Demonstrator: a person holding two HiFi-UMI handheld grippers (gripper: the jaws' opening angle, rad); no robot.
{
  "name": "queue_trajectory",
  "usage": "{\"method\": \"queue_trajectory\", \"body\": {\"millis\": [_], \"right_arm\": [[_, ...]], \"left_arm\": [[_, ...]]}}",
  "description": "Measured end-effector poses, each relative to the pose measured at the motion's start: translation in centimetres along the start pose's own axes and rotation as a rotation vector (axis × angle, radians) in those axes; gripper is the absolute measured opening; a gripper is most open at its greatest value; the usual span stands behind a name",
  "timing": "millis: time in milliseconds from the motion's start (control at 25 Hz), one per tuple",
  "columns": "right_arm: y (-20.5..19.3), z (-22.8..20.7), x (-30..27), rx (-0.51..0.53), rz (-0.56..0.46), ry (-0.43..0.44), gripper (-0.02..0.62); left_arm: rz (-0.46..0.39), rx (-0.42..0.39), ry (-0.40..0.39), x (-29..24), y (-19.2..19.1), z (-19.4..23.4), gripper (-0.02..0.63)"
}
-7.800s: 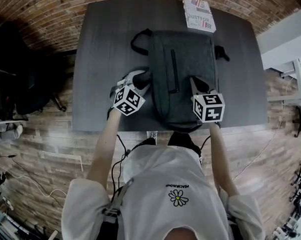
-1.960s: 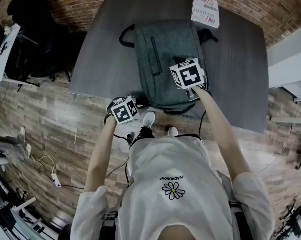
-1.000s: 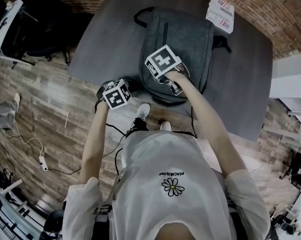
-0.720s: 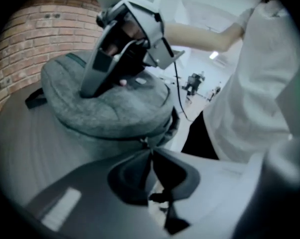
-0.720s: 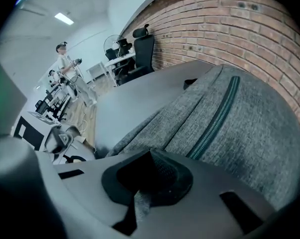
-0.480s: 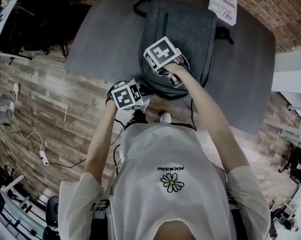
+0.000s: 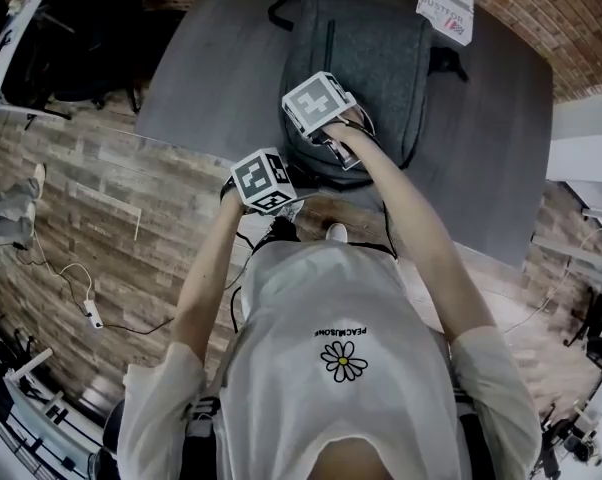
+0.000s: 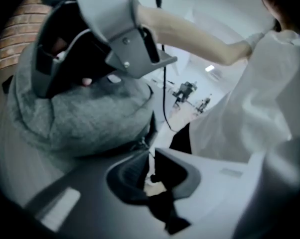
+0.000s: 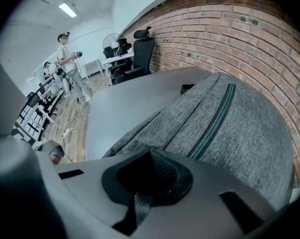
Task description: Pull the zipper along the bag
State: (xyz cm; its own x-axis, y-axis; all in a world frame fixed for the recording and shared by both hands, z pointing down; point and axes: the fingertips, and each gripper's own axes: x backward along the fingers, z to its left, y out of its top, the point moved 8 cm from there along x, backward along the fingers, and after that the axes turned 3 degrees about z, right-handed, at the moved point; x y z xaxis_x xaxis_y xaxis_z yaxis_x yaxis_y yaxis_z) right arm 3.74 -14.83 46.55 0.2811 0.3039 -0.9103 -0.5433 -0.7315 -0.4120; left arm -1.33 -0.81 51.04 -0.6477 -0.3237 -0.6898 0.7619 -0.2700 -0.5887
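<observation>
Bag point(image 7: 373, 56) strap point(image 9: 135, 206) held by right gripper point(image 9: 150, 154); left gripper point(image 8: 151, 151), opening narrowly, flanks blurred tab point(image 8: 153, 178).

Heathered mid-grey across the backpack point(image 7: 371, 53), with a darker grey-green zipper point(image 9: 215, 121) stripe down the front. Charcoal, faintly grained, on the table point(image 7: 206, 78). Red-brown brick wall point(image 9: 205, 34) with pale mortar lines. Brown and tan planks on the floor point(image 7: 81, 198). White marker cubes point(image 7: 319, 103) bearing black square patterns. White T-shirt point(image 7: 331, 308) showing a small daisy print. Grey weave on the tab point(image 9: 139, 203) between the black pads of the right gripper point(image 9: 149, 168).
</observation>
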Motion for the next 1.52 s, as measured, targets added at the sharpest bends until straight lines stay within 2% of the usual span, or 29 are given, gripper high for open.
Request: {"method": "queue_trajectory", "body": {"millis": [120, 320, 440, 720, 880, 960, 1080, 1200, 1320, 1360, 1400, 1440, 1520], "right_arm": [[-0.1, 0.1, 0.0, -0.002, -0.001, -0.012, 0.002], [-0.1, 0.0, 0.2, 0.008, -0.004, 0.024, 0.002], [-0.2, -0.6, 0.5, -0.002, 0.004, 0.057, 0.002], [-0.3, -0.7, 0.9, -0.02, -0.007, 0.02, 0.002], [-0.5, -0.7, 1.3, -0.021, -0.035, 0.005, 0.0], [-1.1, -0.2, 2.0, 0.05, -0.09, 0.025, 0.002], [-4.6, 1.2, 5.4, 0.242, -0.213, 0.134, 0.002], [-10.6, 1.6, 8.5, 0.368, -0.189, 0.241, 0.003], [-15.9, 1.0, 9.9, 0.441, -0.076, 0.21, 0.006], [-17.3, 0.6, 10.1, 0.45, -0.034, 0.194, 0.163], [-18.5, 0.1, 10.2, 0.454, -0.002, 0.17, 0.271], [-19.4, -0.5, 10.3, 0.468, 0.01, 0.128, 0.249], [-20.6, -1.4, 10.3, 0.553, -0.009, 0.012, 0.16]], "left_arm": [[0.05, -0.043, 0.048, -0.8, 0.8, -0.6, 0.031], [-0.026, -0.044, 0.191, -0.3, -0.9, -1.2, 0.008], [-0.018, -0.091, 0.251, 0.4, -1.2, -1.2, 0.003], [0.092, -0.229, 0.294, 2.5, -1.6, -0.3, 0.002], [0.067, -0.223, 0.295, 3.3, -2.1, -0.1, 0.002], [0.042, -0.175, 0.288, 3.1, -2.3, -0.2, 0.002], [-0.036, -0.093, 0.266, 2.8, -2.7, -0.5, 0.003], [-0.098, -0.035, 0.259, 2.7, -3.1, -0.5, 0.003], [-0.103, -0.023, 0.261, 2.8, -3.4, -0.4, 0.003], [-0.098, -0.025, 0.261, 2.8, -3.4, -0.3, 0.003], [-0.093, -0.028, 0.261, 2.8, -3.4, -0.3, 0.003], [-0.088, -0.029, 0.261, 2.9, -3.4, -0.3, 0.003], [-0.083, -0.027, 0.262, 2.9, -3.4, -0.3, 0.003]]}}
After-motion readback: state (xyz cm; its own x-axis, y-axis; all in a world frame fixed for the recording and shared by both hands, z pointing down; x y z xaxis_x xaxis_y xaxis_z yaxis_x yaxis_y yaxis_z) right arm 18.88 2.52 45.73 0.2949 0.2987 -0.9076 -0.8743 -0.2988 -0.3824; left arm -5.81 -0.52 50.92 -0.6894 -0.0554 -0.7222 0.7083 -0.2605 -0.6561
